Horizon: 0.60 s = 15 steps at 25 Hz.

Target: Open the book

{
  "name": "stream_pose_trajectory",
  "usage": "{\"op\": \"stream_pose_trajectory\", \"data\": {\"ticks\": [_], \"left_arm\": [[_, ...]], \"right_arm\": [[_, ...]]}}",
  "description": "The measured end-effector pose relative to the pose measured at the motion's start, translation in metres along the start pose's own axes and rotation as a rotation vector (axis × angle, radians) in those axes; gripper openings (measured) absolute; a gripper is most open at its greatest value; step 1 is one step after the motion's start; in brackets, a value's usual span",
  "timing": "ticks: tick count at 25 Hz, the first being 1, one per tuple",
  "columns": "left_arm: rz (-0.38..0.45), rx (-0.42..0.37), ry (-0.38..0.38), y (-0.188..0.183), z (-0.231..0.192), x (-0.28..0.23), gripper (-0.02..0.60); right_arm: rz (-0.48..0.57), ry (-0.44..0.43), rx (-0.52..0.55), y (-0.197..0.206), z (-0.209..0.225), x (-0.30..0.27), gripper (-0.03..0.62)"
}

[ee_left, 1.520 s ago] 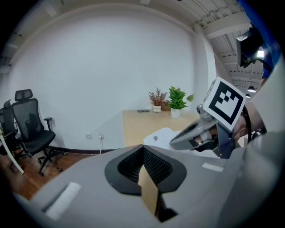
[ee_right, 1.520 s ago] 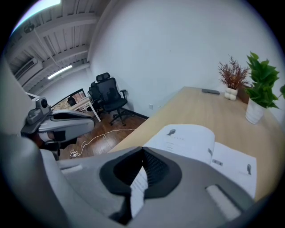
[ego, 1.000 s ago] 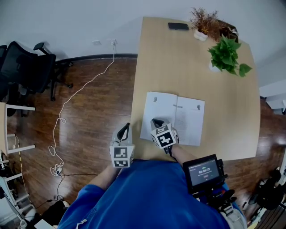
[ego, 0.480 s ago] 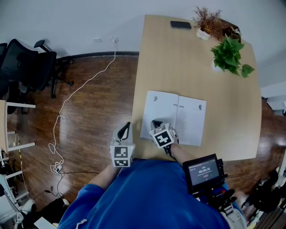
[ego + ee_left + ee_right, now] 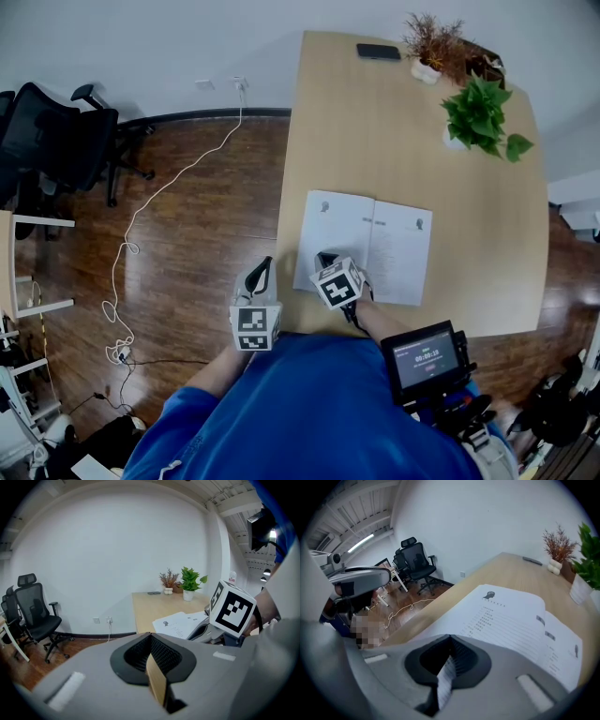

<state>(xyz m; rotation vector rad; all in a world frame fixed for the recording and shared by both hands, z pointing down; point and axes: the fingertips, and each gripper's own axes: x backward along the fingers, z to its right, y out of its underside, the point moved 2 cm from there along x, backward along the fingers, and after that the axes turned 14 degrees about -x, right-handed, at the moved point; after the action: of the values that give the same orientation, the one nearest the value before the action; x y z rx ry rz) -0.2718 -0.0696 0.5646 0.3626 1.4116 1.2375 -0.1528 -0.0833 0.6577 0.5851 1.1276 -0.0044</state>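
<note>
— Where does the book (image 5: pixel 370 246) lie?
— Open, pages up, near the front edge of the table (image 5: pixel 403 141).
— And the tools?
— The right tool (image 5: pixel 328 259): clenched, empty, at the left page's near corner. The left tool (image 5: pixel 262 274): clenched, empty, beyond the table's left edge.

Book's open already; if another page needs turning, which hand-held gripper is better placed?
Right. The right hand-held gripper sits over the book's near edge, facing its left page; the left hand-held gripper hangs beside the table, over the floor.
</note>
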Motion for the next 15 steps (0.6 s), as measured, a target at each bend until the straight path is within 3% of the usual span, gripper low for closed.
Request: {"op": "stream_pose_trajectory", "data": {"ticks": [15], "left_arm": [[-0.001,0.004,0.003,0.0022,-0.0029,-0.0006,0.008]], "right_arm": [[-0.006,0.005,0.001,-0.0010,-0.0003,-0.0008,0.003]]}}
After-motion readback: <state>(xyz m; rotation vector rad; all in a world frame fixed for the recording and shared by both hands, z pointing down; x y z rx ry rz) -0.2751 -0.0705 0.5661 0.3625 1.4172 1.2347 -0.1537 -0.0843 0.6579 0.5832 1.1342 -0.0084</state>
